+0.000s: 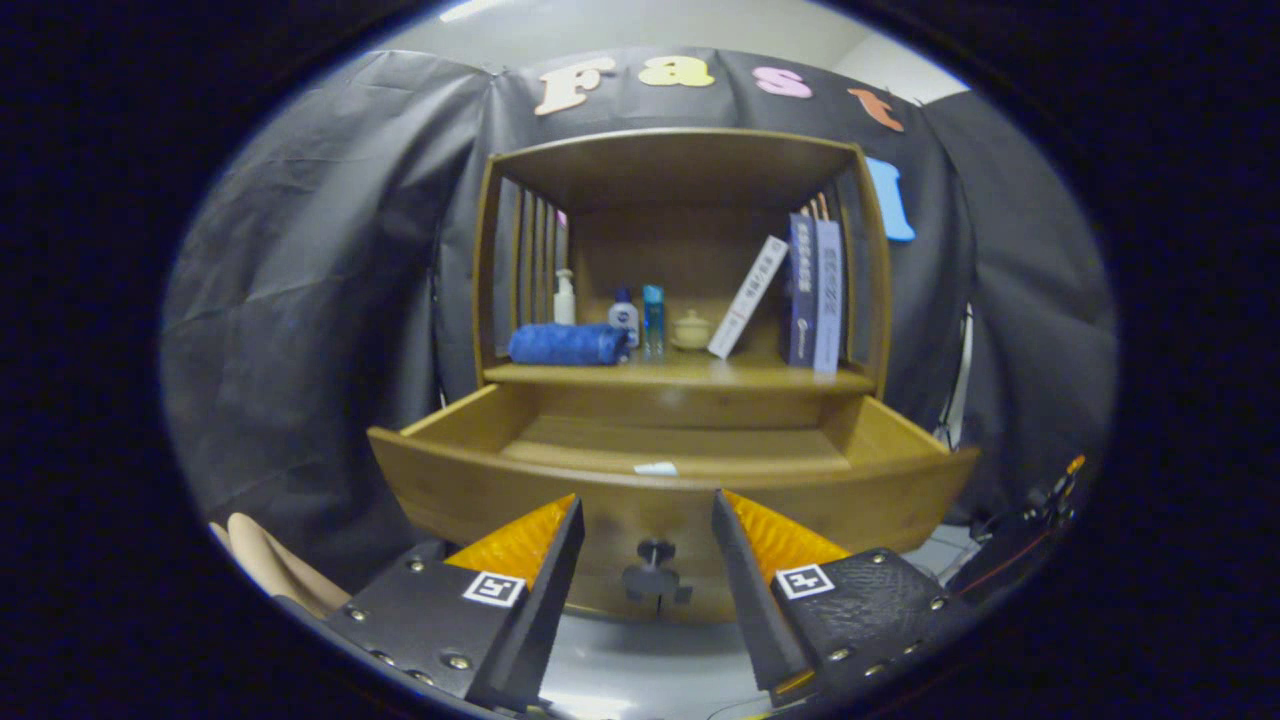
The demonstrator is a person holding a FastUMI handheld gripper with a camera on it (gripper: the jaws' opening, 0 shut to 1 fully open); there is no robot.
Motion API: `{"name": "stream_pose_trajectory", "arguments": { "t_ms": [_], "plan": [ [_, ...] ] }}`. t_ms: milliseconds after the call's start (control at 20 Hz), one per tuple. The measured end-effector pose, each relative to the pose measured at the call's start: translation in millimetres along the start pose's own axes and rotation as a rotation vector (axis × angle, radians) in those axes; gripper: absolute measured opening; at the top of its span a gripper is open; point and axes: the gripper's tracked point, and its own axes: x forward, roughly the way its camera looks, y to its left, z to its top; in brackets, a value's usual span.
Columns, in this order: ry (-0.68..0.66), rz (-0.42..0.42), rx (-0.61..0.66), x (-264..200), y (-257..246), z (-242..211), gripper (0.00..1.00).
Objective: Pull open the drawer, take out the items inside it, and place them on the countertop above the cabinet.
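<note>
A wooden cabinet stands ahead with its drawer (480, 490) pulled out toward me. The drawer's dark knob (655, 575) sits just ahead of my gripper (647, 500), between the two fingers but untouched by them. The gripper is open with nothing held. A small white item (656, 468) peeks over the drawer's front rim; the rest of the drawer's inside is hidden by that front. The countertop (680, 375) above the drawer carries a rolled blue towel (567, 344), three small bottles (623, 320), a small lidded pot (692, 330) and several books (812, 295).
The cabinet's upper frame with slatted sides encloses the countertop. Black cloth hangs behind and beside the cabinet. A pale curved chair part (268, 565) sits low to the left of the fingers. Cables and dark gear (1030, 520) lie to the right of the drawer.
</note>
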Motion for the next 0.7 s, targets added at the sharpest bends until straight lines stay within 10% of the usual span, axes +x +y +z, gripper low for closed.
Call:
{"name": "stream_pose_trajectory", "arguments": {
  "t_ms": [400,700],
  "plan": [
    [0.355,0.214,-0.253,107,11,0,0.75],
    [0.657,0.215,-0.391,164,-7,-60,0.73]
  ]
}}
